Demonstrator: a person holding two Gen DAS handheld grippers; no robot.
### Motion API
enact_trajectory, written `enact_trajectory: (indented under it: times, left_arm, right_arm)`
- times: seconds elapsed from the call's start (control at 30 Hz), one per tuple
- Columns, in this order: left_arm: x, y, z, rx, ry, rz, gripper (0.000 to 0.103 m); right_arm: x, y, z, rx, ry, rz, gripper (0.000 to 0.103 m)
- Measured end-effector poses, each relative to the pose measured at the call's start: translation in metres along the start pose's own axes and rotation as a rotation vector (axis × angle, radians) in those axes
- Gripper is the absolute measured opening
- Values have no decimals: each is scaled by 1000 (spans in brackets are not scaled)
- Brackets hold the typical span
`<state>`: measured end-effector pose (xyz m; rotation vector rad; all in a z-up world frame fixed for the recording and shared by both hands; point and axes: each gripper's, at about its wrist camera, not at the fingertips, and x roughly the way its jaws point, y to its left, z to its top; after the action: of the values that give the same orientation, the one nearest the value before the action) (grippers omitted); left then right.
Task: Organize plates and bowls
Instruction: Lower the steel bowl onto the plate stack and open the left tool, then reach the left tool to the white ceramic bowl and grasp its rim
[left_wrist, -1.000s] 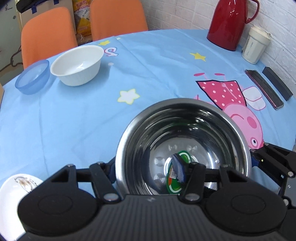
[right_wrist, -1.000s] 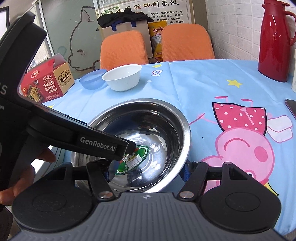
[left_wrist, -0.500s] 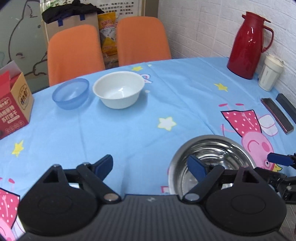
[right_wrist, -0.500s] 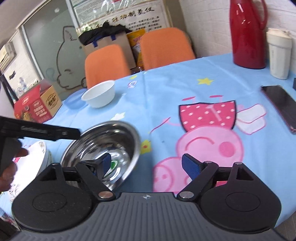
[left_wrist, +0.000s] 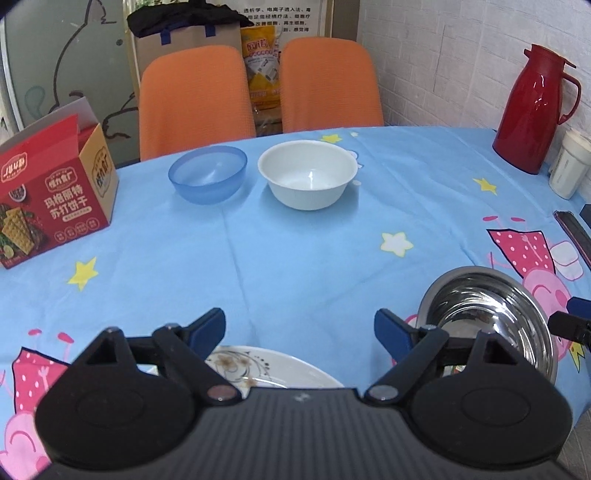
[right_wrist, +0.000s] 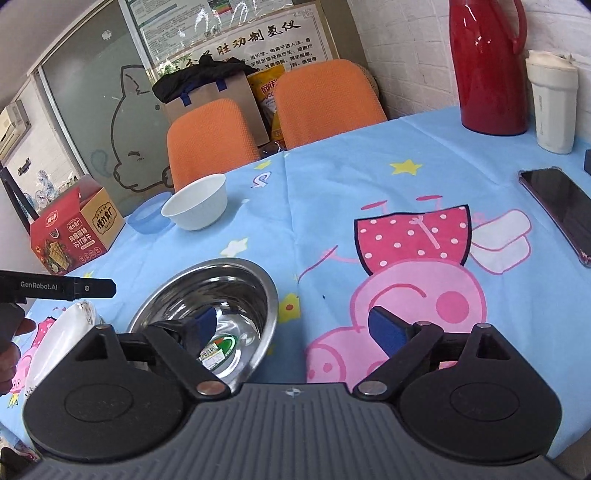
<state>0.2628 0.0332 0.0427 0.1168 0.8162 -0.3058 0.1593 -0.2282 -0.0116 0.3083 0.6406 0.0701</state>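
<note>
Nearby, shiny steel bowl (right_wrist: 207, 295), green sticker (right_wrist: 218, 347) inside.

White brick wall (left_wrist: 443, 55) – two orange chairs (left_wrist: 195, 96) behind.

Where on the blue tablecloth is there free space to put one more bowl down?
The widest bare patch lies mid-table, bordered by the white ceramic bowl and translucent blue plastic bowl behind, the red cracker box to the left and the stainless steel bowl to the right. The near edge is crowded: floral white plate, steel bowl, both open grippers.
</note>
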Motion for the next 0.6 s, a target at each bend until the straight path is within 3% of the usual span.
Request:
enact_trajectory:
  times: [0.33,0.6]
  left_arm:
    - [14,17,12,-3,0,6,88]
    - [43,46,46,3,5,45,88]
  right_arm:
    - [22,37,60,-214,-34,31,103]
    - [76,61,114,-371,-12,68,103]
